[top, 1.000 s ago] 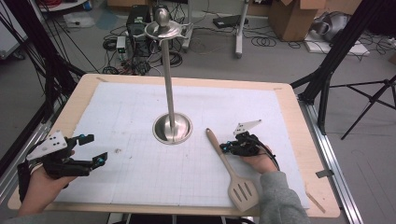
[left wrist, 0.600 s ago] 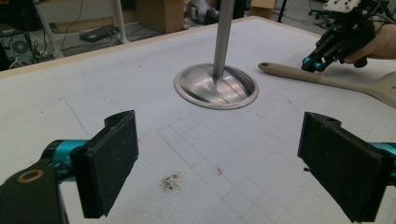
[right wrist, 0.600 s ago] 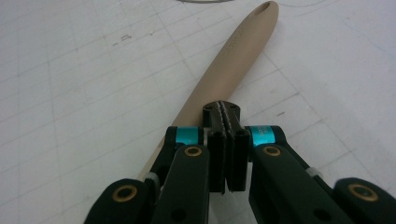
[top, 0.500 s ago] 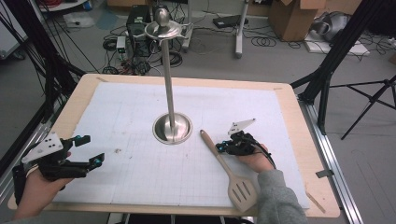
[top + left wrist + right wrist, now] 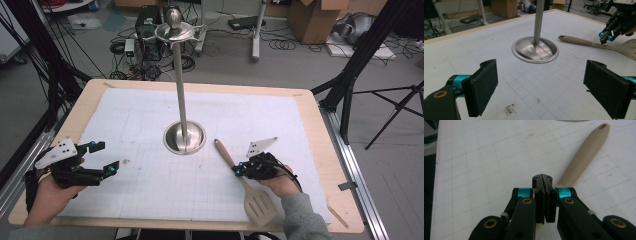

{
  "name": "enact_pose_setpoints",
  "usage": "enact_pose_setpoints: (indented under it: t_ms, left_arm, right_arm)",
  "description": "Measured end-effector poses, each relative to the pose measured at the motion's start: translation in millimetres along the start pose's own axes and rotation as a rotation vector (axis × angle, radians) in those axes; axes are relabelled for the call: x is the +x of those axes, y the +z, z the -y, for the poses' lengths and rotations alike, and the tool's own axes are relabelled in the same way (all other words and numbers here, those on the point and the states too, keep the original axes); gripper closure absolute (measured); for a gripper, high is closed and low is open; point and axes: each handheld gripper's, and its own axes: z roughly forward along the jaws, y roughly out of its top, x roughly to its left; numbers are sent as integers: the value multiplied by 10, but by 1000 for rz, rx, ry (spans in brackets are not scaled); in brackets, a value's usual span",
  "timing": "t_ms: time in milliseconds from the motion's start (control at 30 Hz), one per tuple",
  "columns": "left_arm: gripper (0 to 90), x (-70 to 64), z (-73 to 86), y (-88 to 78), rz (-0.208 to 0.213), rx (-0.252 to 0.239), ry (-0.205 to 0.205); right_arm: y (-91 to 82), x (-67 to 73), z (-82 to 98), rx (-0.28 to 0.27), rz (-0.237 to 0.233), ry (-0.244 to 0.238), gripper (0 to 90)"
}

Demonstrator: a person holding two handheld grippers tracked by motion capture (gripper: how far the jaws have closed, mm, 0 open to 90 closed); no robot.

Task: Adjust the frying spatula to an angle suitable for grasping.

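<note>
A beige slotted spatula [image 5: 243, 182] lies flat on the white grid mat, handle toward the stand, head near the front edge. My right gripper [image 5: 236, 171] is shut, pads pressed together with nothing between them, its tip right over the spatula's handle [image 5: 584, 155]; whether it touches the handle I cannot tell. From the left gripper view the right gripper [image 5: 605, 37] hangs just above the spatula [image 5: 584, 42]. My left gripper [image 5: 106, 157] stands open at the front left, empty, its black pads [image 5: 484, 87] wide apart and aimed at the stand.
A tall metal stand with a round dished base [image 5: 185, 137] rises from the mat's middle. The wooden table edge [image 5: 320, 117] borders the mat. A small dark smudge [image 5: 510, 108] marks the mat near the left gripper. Cables, boxes and tripod legs lie on the floor beyond.
The right gripper has shifted left and toward the front edge, coming over the spatula's handle. The spatula has hardly moved. The left gripper has stayed about where it was.
</note>
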Motion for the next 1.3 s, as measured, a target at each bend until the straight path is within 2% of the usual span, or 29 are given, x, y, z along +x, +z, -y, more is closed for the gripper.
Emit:
enact_pose_setpoints:
  t_ms: [100, 200, 333, 533, 733, 867, 1100, 1300]
  left_arm:
    - [128, 4, -5, 44, 8, 2, -2]
    - [128, 7, -8, 73, 16, 7, 1]
    - [129, 4, -14, 92, 20, 9, 1]
    - [128, 7, -10, 109, 20, 11, -1]
    - [128, 2, -2, 120, 23, 15, -3]
    - [129, 1, -4, 113, 21, 15, -1]
    - [129, 6, 5, 121, 23, 19, -2]
    - [129, 6, 4, 117, 23, 18, -4]
  right_arm:
    - [15, 66, 0, 22, -15, -22, 895]
    - [38, 113, 13, 66, -23, -13, 895]
    - [50, 127, 54, 103, -24, -13, 895]
    - [56, 125, 89, 130, -35, -27, 896]
    - [16, 106, 120, 136, -39, -21, 899]
    - [-21, 81, 160, 121, -44, -11, 899]
    - [-60, 44, 205, 111, -59, -18, 900]
    - [-145, -1, 265, 109, -53, -23, 900]
